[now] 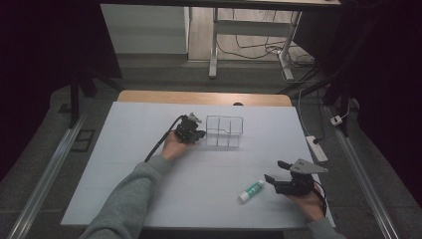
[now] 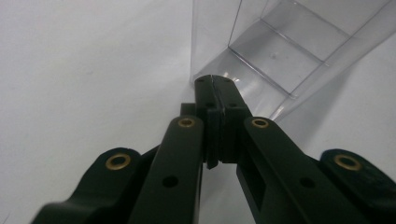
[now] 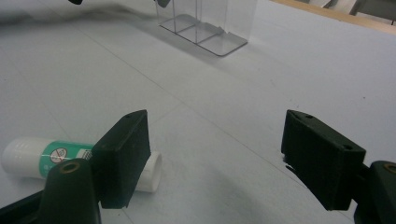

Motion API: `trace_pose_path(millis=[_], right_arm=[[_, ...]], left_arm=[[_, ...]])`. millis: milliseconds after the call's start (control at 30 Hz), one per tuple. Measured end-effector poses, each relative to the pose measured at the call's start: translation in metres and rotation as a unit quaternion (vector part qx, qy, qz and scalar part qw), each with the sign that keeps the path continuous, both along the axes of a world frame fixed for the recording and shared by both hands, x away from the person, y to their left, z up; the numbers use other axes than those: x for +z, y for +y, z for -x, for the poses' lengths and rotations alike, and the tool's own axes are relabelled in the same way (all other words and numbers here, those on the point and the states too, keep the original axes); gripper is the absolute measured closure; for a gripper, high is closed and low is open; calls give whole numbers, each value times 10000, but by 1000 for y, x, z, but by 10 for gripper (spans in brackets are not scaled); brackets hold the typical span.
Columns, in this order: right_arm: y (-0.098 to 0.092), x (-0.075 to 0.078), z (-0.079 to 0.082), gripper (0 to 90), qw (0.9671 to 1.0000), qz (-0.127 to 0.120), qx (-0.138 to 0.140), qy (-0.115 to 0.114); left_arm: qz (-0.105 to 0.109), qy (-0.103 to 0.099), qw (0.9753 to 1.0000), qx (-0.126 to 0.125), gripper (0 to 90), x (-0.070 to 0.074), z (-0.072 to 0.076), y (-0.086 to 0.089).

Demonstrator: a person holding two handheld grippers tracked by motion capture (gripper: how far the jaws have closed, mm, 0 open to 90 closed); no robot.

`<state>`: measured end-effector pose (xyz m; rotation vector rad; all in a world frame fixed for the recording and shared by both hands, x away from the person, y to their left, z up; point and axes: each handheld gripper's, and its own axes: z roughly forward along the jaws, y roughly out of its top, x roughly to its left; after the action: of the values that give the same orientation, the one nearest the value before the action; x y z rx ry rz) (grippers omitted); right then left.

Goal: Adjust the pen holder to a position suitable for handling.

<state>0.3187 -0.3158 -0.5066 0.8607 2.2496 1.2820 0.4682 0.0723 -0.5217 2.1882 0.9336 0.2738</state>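
Clear organizer (image 1: 224, 131) beside left claw (image 2: 215, 83) pressed together, right claw (image 3: 215, 158) apart near white tube (image 3: 42, 157)

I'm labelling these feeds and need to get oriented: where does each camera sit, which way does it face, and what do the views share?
High view: above the person's side, facing forward and down on the white table; forearms, left gripper, right gripper.
Left gripper view: along closed jaws at the clear organizer.
Right gripper view: along spread jaws, the glue stick beside one.
Shared: organizer in all; glue stick in high and right gripper views.
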Motion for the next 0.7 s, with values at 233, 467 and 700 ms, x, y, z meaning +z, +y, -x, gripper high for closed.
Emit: trace_pose_path(millis=[233,467,700], right_arm=[[1,0,0,238,10000,-13,32,16],[1,0,0,238,10000,-7,15,29],[0,0,0,238,10000,-2,35,39]], left_arm=[[5,19,10000,-46,886,0,0,-7],[-8,20,9998,-196,885,-1,0,-21],[30,-3,9997,-227,872,-1,-2,-24]])
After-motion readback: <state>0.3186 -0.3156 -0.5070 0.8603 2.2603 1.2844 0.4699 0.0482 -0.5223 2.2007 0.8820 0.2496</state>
